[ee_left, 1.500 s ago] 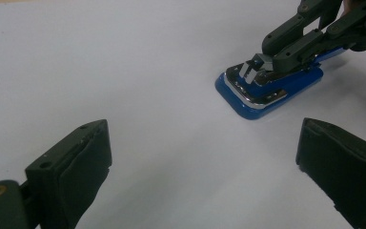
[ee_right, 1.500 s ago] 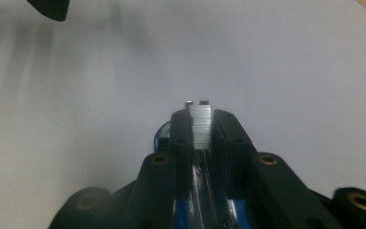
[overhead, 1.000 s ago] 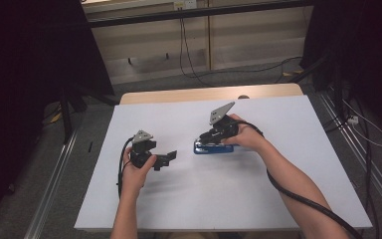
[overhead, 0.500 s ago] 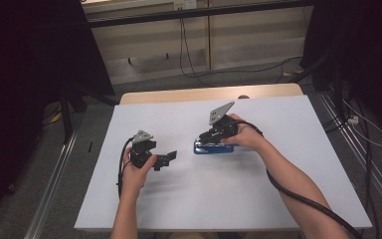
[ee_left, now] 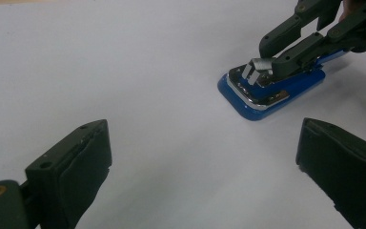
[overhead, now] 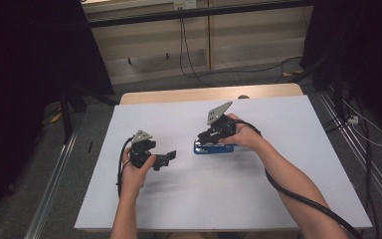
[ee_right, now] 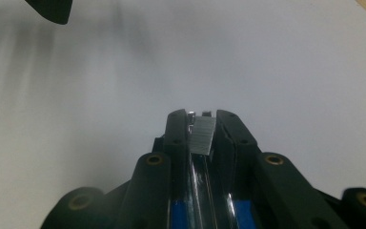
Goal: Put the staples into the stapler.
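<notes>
A white table (overhead: 258, 199) takes up most of the high view, with a tan wooden strip (overhead: 179, 94) along its 12 o'clock edge and cables (overhead: 199, 69) on the grey floor beyond.

Two forearms come in from 6 o'clock. The right hand (overhead: 243, 137) sits just right of the table's centre and holds the right gripper (overhead: 205, 141), which points toward 9 o'clock and carries a grey three-cornered plate on top. The left hand (overhead: 134, 172) lies at about 8 o'clock from the centre, and the left gripper (overhead: 169, 157) in it points toward 3 o'clock, at the other gripper.

A blue stapler (overhead: 214, 148) lies flat on the table under the right gripper, at the table's middle. In the left gripper view it shows at 1 o'clock (ee_left: 271, 90), with a chrome inner rail and a blue base. The right gripper's jaws pinch a strip of silver staples (ee_right: 203, 135) from both sides, directly over the stapler's chrome channel; the pads press against the strip.

The left gripper (ee_left: 205, 162) has its jaws spread wide with bare table between them, well apart from the stapler.
</notes>
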`<control>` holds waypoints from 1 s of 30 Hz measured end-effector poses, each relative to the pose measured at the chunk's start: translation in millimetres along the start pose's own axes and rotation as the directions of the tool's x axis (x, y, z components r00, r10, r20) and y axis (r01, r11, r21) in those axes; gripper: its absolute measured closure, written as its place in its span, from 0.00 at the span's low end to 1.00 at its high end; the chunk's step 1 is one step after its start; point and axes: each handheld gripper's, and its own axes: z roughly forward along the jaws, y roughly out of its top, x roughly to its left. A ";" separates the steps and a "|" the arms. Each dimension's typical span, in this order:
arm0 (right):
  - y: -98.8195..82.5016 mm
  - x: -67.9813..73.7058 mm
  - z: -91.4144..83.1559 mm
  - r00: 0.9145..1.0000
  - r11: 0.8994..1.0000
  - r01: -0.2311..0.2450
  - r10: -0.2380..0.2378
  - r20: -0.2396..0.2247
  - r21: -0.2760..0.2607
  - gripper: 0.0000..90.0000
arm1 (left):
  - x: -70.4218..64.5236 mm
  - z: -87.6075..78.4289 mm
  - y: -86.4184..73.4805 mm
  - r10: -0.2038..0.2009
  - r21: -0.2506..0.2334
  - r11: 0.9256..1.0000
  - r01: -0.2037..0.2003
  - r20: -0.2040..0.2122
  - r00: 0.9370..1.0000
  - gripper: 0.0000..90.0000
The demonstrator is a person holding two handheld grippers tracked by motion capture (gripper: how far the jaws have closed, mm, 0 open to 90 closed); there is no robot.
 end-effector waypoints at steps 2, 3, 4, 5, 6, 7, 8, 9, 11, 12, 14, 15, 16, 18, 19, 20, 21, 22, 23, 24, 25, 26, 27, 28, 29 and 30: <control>-0.6 0.0 -0.9 1.000 1.000 -0.003 0.003 0.000 0.004 0.84 | -0.2 -0.1 0.1 -0.002 -0.004 1.000 0.002 0.001 1.000 0.05; -0.9 -0.1 -0.9 1.000 1.000 -0.002 0.002 0.000 0.003 0.84 | -0.4 -0.2 0.2 -0.001 -0.005 1.000 0.001 0.001 1.000 0.05; -1.4 -0.1 -0.6 1.000 1.000 -0.007 0.007 0.000 0.003 0.84 | -0.6 -0.3 0.3 -0.001 -0.005 1.000 0.001 0.002 1.000 0.05; -1.8 -0.4 -0.1 1.000 1.000 -0.010 0.010 0.002 0.002 0.84 | -0.7 -0.4 0.4 -0.002 -0.007 1.000 0.002 0.000 1.000 0.05; -2.1 -0.4 0.7 1.000 1.000 -0.011 0.011 0.004 0.003 0.83 | -0.6 -0.5 0.5 -0.002 -0.008 1.000 0.002 -0.002 1.000 0.05; -2.4 -0.2 1.8 1.000 1.000 -0.012 0.012 0.003 0.006 0.83 | -0.5 -0.5 0.5 -0.002 -0.007 1.000 0.002 -0.002 1.000 0.05; -2.1 -0.1 2.0 1.000 1.000 -0.011 0.011 0.005 0.004 0.83 | -0.6 -0.3 0.4 -0.001 -0.007 1.000 0.001 -0.001 1.000 0.05; -1.8 0.2 2.5 1.000 1.000 -0.014 0.013 0.005 0.007 0.83 | -0.8 -0.3 0.4 -0.002 -0.008 1.000 0.002 0.000 1.000 0.05; -1.5 -0.3 1.9 1.000 1.000 -0.012 0.012 0.013 0.011 0.87 | -0.9 -0.2 0.4 0.002 -0.005 1.000 -0.002 0.001 1.000 0.05; -1.6 -0.9 1.0 1.000 1.000 -0.015 0.015 0.012 0.010 0.88 | -1.0 -0.2 0.4 0.003 -0.005 1.000 -0.003 0.000 1.000 0.05; -2.6 -2.7 -0.7 1.000 1.000 -0.020 0.020 0.016 0.015 0.88 | -0.9 -0.5 0.4 0.002 -0.005 1.000 -0.002 0.000 1.000 0.05; -3.1 -2.8 -1.2 1.000 1.000 -0.020 0.020 0.014 0.014 0.88 | -0.9 -0.6 0.4 0.000 -0.009 1.000 0.000 0.000 1.000 0.05; -3.3 -2.8 -1.7 1.000 1.000 -0.020 0.020 0.012 0.014 0.88 | -0.6 -0.8 0.5 -0.001 -0.012 1.000 0.001 -0.001 1.000 0.05; -2.9 -2.8 -2.6 1.000 1.000 -0.017 0.017 0.016 0.014 0.88 | -0.3 -0.9 0.4 -0.001 -0.010 1.000 0.001 -0.003 1.000 0.05; -2.4 -2.8 -3.5 1.000 1.000 -0.015 0.015 0.015 0.010 0.88 | -0.3 -0.9 0.4 0.001 -0.008 1.000 -0.001 -0.002 1.000 0.05; -1.8 -3.0 -4.4 1.000 1.000 -0.017 0.017 0.017 0.005 0.88 | -0.6 -0.7 0.4 -0.001 -0.008 1.000 0.001 -0.002 1.000 0.05; -1.1 -2.8 -5.8 1.000 1.000 -0.019 0.019 0.011 -0.002 0.88 | -0.9 -0.5 0.4 0.000 -0.008 1.000 0.000 -0.001 1.000 0.05; -0.8 -2.5 -6.3 1.000 1.000 -0.016 0.016 0.005 -0.006 0.88 | -1.2 -0.5 0.5 -0.002 -0.010 1.000 0.002 0.000 1.000 0.05; -0.6 -2.1 -6.5 1.000 1.000 -0.014 0.014 0.005 -0.004 0.88 | -1.1 -0.6 0.6 0.002 -0.008 1.000 -0.002 0.000 1.000 0.05; -0.5 -1.5 -6.1 1.000 1.000 -0.008 0.008 0.003 0.001 0.88 | -1.2 -0.6 0.7 0.002 -0.008 1.000 -0.002 0.000 1.000 0.05; -0.5 -1.1 -5.7 1.000 1.000 -0.004 0.004 0.004 0.005 0.88 | -1.1 -0.6 0.7 0.003 -0.008 1.000 -0.003 0.000 1.000 0.05; -0.5 -1.0 -5.6 1.000 1.000 -0.003 0.003 0.007 0.002 0.88 | -0.9 -0.8 0.7 0.004 -0.008 1.000 -0.004 -0.003 1.000 0.05; -0.6 -1.1 -5.6 1.000 1.000 -0.008 0.008 -0.004 0.001 0.88 | -1.0 -0.7 0.7 0.001 -0.012 1.000 -0.001 -0.002 1.000 0.05; -0.6 -1.2 -5.6 1.000 1.000 -0.006 0.006 -0.002 0.003 0.88 | -0.9 -0.9 0.7 0.002 -0.012 1.000 -0.002 -0.003 1.000 0.05; -0.6 -1.3 -5.8 1.000 1.000 -0.007 0.007 -0.001 -0.001 0.88 | -0.9 -0.9 0.8 0.002 -0.012 1.000 -0.002 -0.002 1.000 0.05; -0.7 -1.2 -5.9 1.000 1.000 -0.008 0.008 -0.007 -0.001 0.88 | -1.1 -0.8 0.7 0.000 -0.012 1.000 0.000 -0.001 1.000 0.05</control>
